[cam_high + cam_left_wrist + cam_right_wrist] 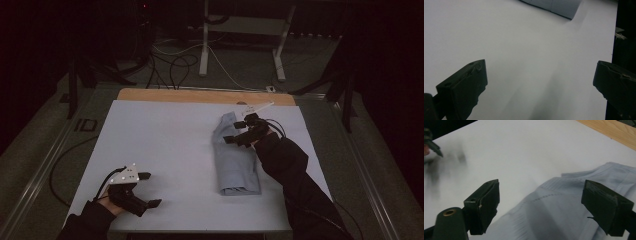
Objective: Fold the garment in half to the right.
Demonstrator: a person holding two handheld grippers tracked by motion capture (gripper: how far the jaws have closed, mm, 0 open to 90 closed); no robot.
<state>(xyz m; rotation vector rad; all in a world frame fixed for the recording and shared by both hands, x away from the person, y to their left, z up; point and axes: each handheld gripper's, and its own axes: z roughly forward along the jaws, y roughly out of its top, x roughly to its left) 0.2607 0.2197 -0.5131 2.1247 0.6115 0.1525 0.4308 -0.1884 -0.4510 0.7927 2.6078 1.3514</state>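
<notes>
1. Left gripper (pixel 150 189): seen from the high view at the near left corner of the white sheet (pixel 160 145), held low in the person's left hand (pixel 112 202), grey three-cornered plate on top, cable trailing behind. Jaws apart, nothing between them.
2. Same left gripper (pixel 540 82) in the left gripper view: jaws wide apart over bare white sheet (pixel 524 50), with a soft shadow below them. Adds what the high view cannot give: one folded corner of the cloth (pixel 559 6) peeking in at the top edge, well apart from the jaws, and the sheet's edge running down the frame's right side against darkness.
3. Folded pale blue cloth (pixel 234 157): lies right of the sheet's middle in the high view, a long narrow bundle running from near edge toward far edge, the near end squared and doubled over, the far end looser and rumpled.
4. Right gripper (pixel 240 131): in the high view over the cloth's far end, dark sleeve (pixel 295 175) reaching in from the lower right. Whether touching the fabric cannot be told from here.
5. Right gripper (pixel 540 205) in its own view: jaws spread wide, empty, cloth (pixel 564 210) beneath and between them but not pinched. Shows detail missing above: a stitched seam and ribbed weave, plus the wooden table edge (pixel 609 130) at the top right and the left gripper (pixel 432 145) blurred far off at the left.
</notes>
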